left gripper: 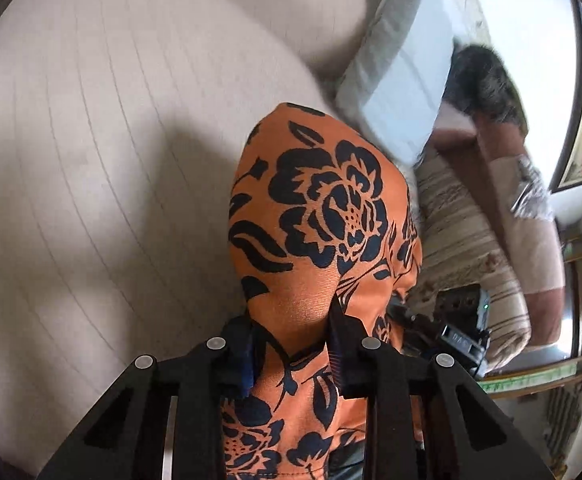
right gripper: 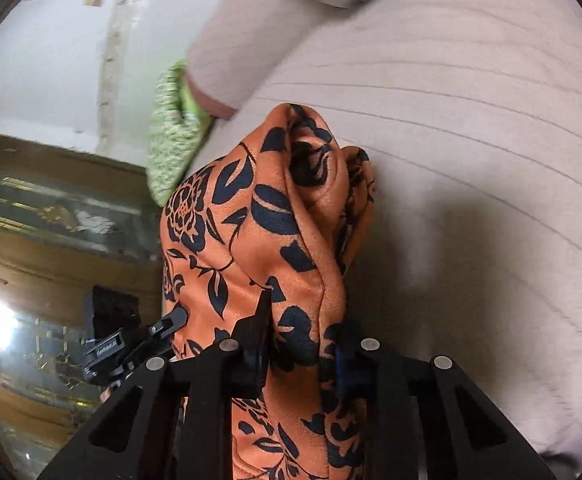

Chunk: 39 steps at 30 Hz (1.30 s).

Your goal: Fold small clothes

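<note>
An orange garment with a black flower print (left gripper: pixel 323 216) hangs bunched in the left wrist view, lifted above a pale striped bed sheet (left gripper: pixel 91 160). My left gripper (left gripper: pixel 295 344) is shut on its cloth. In the right wrist view the same orange garment (right gripper: pixel 267 232) drapes over my right gripper (right gripper: pixel 303 352), which is shut on a fold of it. Each gripper shows at the edge of the other's view: the right gripper (left gripper: pixel 463 340) and the left gripper (right gripper: pixel 131 344). The garment's lower part is hidden behind the grippers.
A white pillow (left gripper: pixel 403 80) lies at the head of the bed, next to a person (left gripper: pixel 503 152) beside a striped cushion (left gripper: pixel 467 248). A green knit cloth (right gripper: pixel 171 132) lies at the bed's edge. A wooden glass-front cabinet (right gripper: pixel 51 248) stands beyond.
</note>
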### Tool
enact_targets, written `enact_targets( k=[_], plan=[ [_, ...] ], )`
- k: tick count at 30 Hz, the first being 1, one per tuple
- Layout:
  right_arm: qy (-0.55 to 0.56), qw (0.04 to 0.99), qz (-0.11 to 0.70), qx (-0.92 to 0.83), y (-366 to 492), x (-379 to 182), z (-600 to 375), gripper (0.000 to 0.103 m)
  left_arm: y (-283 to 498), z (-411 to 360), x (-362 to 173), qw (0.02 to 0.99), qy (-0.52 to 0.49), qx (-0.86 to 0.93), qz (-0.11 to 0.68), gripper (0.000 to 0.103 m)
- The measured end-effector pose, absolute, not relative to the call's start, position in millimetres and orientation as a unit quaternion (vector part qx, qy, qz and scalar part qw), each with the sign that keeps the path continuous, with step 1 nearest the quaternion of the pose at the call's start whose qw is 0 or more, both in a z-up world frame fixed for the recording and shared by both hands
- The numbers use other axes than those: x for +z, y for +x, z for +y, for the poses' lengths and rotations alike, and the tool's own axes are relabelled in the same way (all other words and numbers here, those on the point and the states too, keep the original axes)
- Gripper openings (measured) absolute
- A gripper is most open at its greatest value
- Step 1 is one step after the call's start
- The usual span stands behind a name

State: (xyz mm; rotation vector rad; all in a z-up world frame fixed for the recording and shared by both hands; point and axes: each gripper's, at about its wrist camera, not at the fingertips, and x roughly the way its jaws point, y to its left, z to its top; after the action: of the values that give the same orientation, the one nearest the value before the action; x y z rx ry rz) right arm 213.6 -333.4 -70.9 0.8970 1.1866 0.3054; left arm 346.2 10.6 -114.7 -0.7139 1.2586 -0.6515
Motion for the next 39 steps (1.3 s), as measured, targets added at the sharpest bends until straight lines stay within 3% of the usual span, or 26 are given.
enact_targets(
  k=[4,10,13,14,15,17,19,23,28,29,32,33,36,39],
  plan=[
    [0.399,0.73,0.533,0.152,258.6,-61.9,-310.8,0.024,385.5,40.8,-96.3,0.716,-0.316,-0.282,0.555,0.026],
    [0.369,0.737,0.541,0.169,358.9,-95.1,-284.6,0.025,466.7,67.8,-107.0,0.73,-0.304,-0.27,0.549,0.029],
    [0.353,0.732,0.561,0.157,388.9,-131.6,-281.8,0.026,496.2,73.6,-155.6,0.732,-0.289,-0.225,0.574,0.035],
    [0.336,0.731,0.577,0.146,397.2,-150.6,-278.9,0.029,498.2,77.3,-170.4,0.736,-0.28,-0.204,0.582,0.042],
    [0.327,0.729,0.584,0.141,400.9,-162.2,-277.3,0.035,496.9,83.7,-187.4,0.727,-0.298,-0.195,0.588,0.058],
    [0.353,0.718,0.582,0.143,397.5,-177.7,-282.8,0.047,494.4,90.7,-191.4,0.711,-0.333,-0.196,0.587,0.057],
    [0.37,0.72,0.571,0.138,389.7,-173.0,-289.0,0.051,492.3,91.8,-176.4,0.724,-0.306,-0.202,0.584,0.055],
    [0.373,0.741,0.542,0.131,347.7,-141.3,-296.7,0.052,469.9,89.4,-154.6,0.734,-0.289,-0.202,0.58,0.055],
    [0.321,0.749,0.567,0.123,299.2,-140.2,-271.8,0.05,418.5,84.0,-151.8,0.73,-0.257,-0.19,0.604,0.055],
    [0.308,0.749,0.575,0.113,289.0,-146.6,-268.5,0.045,408.8,84.8,-153.1,0.73,-0.261,-0.187,0.604,0.054],
    [0.32,0.754,0.565,0.103,275.3,-149.9,-274.0,0.033,379.7,85.1,-156.4,0.734,-0.267,-0.184,0.597,0.029],
    [0.316,0.758,0.562,0.101,273.0,-146.8,-275.5,0.027,373.1,88.8,-154.3,0.742,-0.269,-0.178,0.587,0.026],
    [0.294,0.774,0.554,0.086,251.1,-141.4,-286.6,0.025,350.4,88.8,-141.1,0.775,-0.241,-0.162,0.561,0.016],
    [0.313,0.774,0.546,0.067,217.9,-139.9,-292.4,0.029,306.9,99.9,-126.8,0.799,-0.233,-0.15,0.534,0.015]
  ],
)
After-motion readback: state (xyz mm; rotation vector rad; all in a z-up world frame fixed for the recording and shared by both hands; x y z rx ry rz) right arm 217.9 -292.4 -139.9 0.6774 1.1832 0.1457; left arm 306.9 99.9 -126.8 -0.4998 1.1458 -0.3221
